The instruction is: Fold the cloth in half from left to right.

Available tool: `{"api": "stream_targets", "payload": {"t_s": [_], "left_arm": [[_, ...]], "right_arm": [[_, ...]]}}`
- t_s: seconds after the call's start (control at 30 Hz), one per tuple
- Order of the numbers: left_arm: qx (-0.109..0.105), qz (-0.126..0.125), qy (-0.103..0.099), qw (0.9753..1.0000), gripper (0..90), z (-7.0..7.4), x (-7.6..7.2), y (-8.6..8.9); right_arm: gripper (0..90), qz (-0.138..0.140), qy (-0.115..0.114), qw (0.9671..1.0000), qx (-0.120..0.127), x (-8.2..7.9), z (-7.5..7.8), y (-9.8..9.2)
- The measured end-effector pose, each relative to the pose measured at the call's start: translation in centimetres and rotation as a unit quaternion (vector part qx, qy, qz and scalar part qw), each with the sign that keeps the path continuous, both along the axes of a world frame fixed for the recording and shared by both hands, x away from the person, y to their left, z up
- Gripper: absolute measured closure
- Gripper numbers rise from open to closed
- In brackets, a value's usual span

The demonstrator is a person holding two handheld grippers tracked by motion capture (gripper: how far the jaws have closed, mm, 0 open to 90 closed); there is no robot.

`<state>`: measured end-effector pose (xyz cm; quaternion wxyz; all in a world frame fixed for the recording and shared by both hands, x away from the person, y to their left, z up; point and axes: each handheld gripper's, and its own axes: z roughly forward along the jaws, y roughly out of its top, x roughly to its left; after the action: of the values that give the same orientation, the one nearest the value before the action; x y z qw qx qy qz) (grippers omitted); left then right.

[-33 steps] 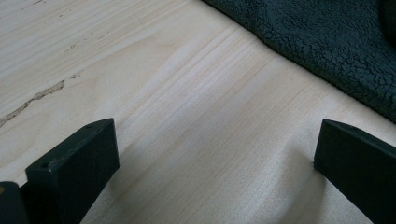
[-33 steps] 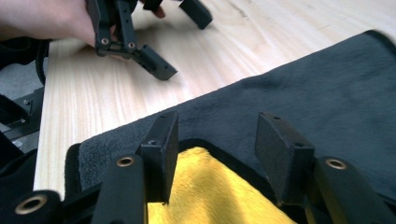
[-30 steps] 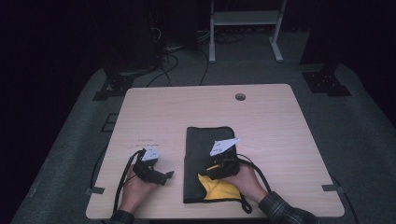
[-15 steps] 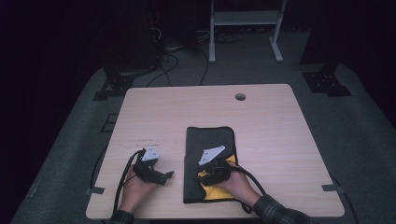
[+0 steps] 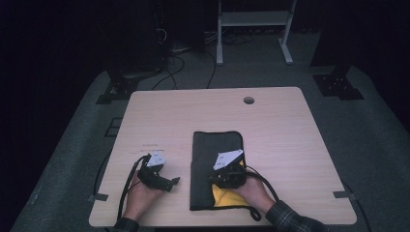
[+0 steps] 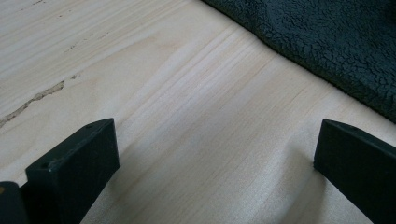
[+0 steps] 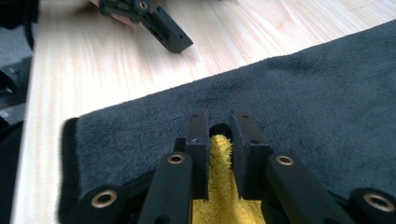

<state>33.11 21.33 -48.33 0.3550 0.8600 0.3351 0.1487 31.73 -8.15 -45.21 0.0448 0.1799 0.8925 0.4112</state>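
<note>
Yellow pile fabric stands pinched as a narrow ridge between the two black jaws of the right gripper, which are drawn close together with only this fold between them. In the right gripper view the ridge runs from the jaw tips back toward the camera and widens into a broader yellow area at the bottom edge. It is the inner face of a dark grey fleece cloth, whose outer face is a short, curly, charcoal nap. The cloth's left edge is a thick rolled hem, with bare wood just beyond it.

In the high view the cloth lies flat as an upright rectangle on the near middle of the pale wooden table, its near edge close to the table's near edge. Its near right corner is turned back, exposing a yellow patch just under the right gripper, which sits on the cloth's near half with the person's right hand behind it.

Jaws of the left gripper stand wide apart over bare wood with nothing between them; the cloth's grey edge crosses the far right corner of that view. In the high view the left gripper rests on the table just left of the cloth, apart from it, held by the left hand. A round cable hole marks the table's far side.
</note>
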Motion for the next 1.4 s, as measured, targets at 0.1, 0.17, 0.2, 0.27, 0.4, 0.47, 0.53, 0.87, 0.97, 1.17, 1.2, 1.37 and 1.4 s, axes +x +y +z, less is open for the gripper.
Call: {"api": "stream_targets", "payload": {"t_s": [0.1,0.17,0.2,0.27,0.4,0.47,0.53,0.87,0.97,1.17,1.2,1.37,1.4], "left_arm": [[0.000,0.000,0.000,1.0000,0.0,0.0,0.0,0.0],[0.000,0.000,0.000,1.0000,0.0,0.0,0.0,0.0],[0.000,0.000,0.000,1.0000,0.0,0.0,0.0,0.0],[0.000,0.000,0.000,1.0000,0.0,0.0,0.0,0.0],[-0.002,0.001,0.000,1.0000,0.0,0.0,0.0,0.0],[-0.002,0.001,0.000,1.0000,0.0,0.0,0.0,0.0],[-0.002,0.002,0.000,1.0000,0.0,0.0,0.0,0.0],[-0.002,0.002,0.000,1.0000,0.0,0.0,0.0,0.0],[-0.002,0.002,0.000,1.0000,0.0,0.0,0.0,0.0],[-0.002,0.002,0.000,1.0000,0.0,0.0,0.0,0.0],[-0.002,0.002,0.000,1.0000,0.0,0.0,0.0,0.0],[-0.002,0.002,0.000,1.0000,0.0,0.0,0.0,0.0],[-0.003,0.002,0.000,1.0000,0.0,0.0,0.0,0.0]], "right_arm": [[78.2,-0.001,0.010,0.9999,0.012,0.0,0.5,-0.7],[78.7,-0.001,0.011,0.9998,0.017,-0.1,0.7,-1.2],[78.8,0.001,0.012,0.9998,0.018,-0.2,0.8,-1.4],[78.8,-0.001,0.015,0.9997,0.019,-0.5,1.0,-1.8],[78.5,-0.003,0.017,0.9996,0.021,-1.2,1.1,-2.9],[78.4,-0.004,0.018,0.9996,0.021,-1.5,1.2,-3.5],[78.1,-0.008,0.018,0.9996,0.019,-1.8,1.2,-4.0],[74.7,-0.015,0.026,0.9995,0.002,-3.4,0.6,-6.2],[74.3,-0.018,0.028,0.9994,-0.007,-3.7,0.4,-6.8],[72.0,-0.018,0.032,0.9992,-0.016,-4.2,0.1,-7.9],[71.8,-0.018,0.035,0.9990,-0.019,-4.4,0.0,-8.1],[71.6,-0.018,0.044,0.9984,-0.029,-5.3,-0.4,-8.9],[71.6,-0.017,0.044,0.9984,-0.032,-5.4,-0.5,-9.1]]}}
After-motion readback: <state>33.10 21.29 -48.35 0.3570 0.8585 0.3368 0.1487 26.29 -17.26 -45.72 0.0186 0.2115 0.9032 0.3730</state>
